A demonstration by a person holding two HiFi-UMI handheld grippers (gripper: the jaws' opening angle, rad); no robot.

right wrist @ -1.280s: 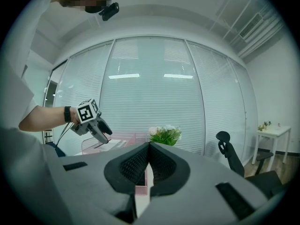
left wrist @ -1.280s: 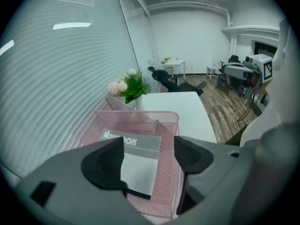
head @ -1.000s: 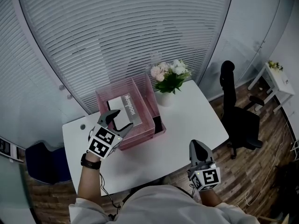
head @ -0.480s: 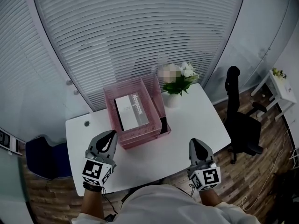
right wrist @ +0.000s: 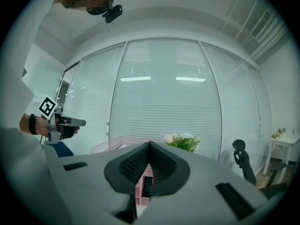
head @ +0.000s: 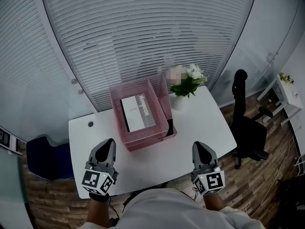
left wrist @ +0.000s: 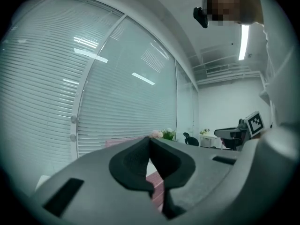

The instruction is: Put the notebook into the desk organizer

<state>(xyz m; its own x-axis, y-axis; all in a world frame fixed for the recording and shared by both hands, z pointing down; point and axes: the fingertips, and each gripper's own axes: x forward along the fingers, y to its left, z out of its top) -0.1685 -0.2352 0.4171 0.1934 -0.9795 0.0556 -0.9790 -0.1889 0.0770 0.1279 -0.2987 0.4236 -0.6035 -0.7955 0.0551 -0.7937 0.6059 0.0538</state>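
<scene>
The notebook (head: 138, 112), grey and white, lies flat inside the pink mesh desk organizer (head: 155, 136) on the white table (head: 200, 123). My left gripper (head: 107, 146) is held near the table's front left edge, well short of the organizer, its jaws shut with nothing between them. My right gripper (head: 200, 149) hangs over the front right edge, also shut and empty. In the left gripper view the closed jaws (left wrist: 150, 142) point toward the organizer (left wrist: 125, 141). From the right gripper view the organizer (right wrist: 117, 143) shows past the closed jaws (right wrist: 149, 146).
A vase of flowers (head: 185, 82) stands right behind the organizer. A black office chair (head: 248, 128) is to the table's right, a blue seat (head: 45, 159) to its left. Window blinds (head: 143, 32) run behind the table. A small white side table (head: 286, 87) stands far right.
My left gripper let go at the organizer, drew back toward the table's front left edge and closed. The notebook stays in the organizer. The right gripper has not moved.
</scene>
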